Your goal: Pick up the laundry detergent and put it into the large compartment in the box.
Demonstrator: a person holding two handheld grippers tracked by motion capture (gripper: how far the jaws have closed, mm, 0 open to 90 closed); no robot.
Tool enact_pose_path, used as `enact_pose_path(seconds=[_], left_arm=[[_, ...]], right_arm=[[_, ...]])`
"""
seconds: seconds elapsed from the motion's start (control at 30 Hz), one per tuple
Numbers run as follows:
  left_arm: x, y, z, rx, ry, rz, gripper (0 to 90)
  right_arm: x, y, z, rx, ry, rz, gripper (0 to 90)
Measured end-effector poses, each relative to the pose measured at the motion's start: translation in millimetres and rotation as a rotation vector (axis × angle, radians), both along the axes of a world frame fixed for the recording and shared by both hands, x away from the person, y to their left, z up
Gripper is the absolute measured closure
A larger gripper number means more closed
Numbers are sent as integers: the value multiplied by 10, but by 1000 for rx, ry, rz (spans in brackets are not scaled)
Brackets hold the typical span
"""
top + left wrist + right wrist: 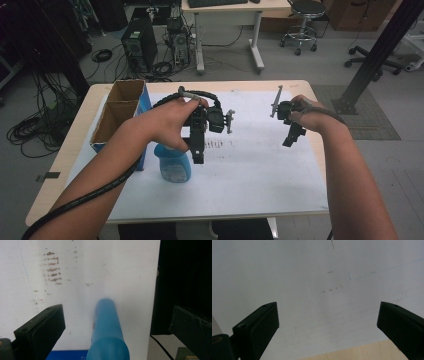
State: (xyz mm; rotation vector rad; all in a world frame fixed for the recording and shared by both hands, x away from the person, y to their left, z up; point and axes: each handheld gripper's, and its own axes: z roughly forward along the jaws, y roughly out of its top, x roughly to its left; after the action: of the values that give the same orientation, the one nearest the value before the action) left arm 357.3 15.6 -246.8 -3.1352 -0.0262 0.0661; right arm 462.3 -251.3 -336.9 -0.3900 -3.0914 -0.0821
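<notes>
A light blue plastic bottle [173, 167] stands upright on the white sheet [250, 175], just in front of a box. My left gripper [197, 157] hangs right beside the bottle, pointing down. In the left gripper view the bottle's neck [107, 325] rises between the two wide-apart jaws, touching neither, so the left gripper [118, 312] is open. My right gripper [290, 141] hovers over the right part of the sheet. In its own view the right gripper [328, 312] is open above bare paper [317, 277].
A cardboard box [119, 107] with a blue side stands open at the table's left. Scuff marks [216, 144] dot the sheet near the middle. The wooden table edge [320, 150] runs at the right. Beyond the table are computer towers [140, 45], cables, a desk and a stool [302, 20].
</notes>
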Motion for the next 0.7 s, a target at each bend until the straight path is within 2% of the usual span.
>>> enact_pose_path(seconds=[0.23, 0.7], left_arm=[[8, -7, -12, 5, 1, -1, 2], [-6, 77, 74, -9, -6, -1, 2]], right_arm=[[1, -6, -2, -3, -2, 1, 39], [8, -3, 1, 2, -2, -3, 39]])
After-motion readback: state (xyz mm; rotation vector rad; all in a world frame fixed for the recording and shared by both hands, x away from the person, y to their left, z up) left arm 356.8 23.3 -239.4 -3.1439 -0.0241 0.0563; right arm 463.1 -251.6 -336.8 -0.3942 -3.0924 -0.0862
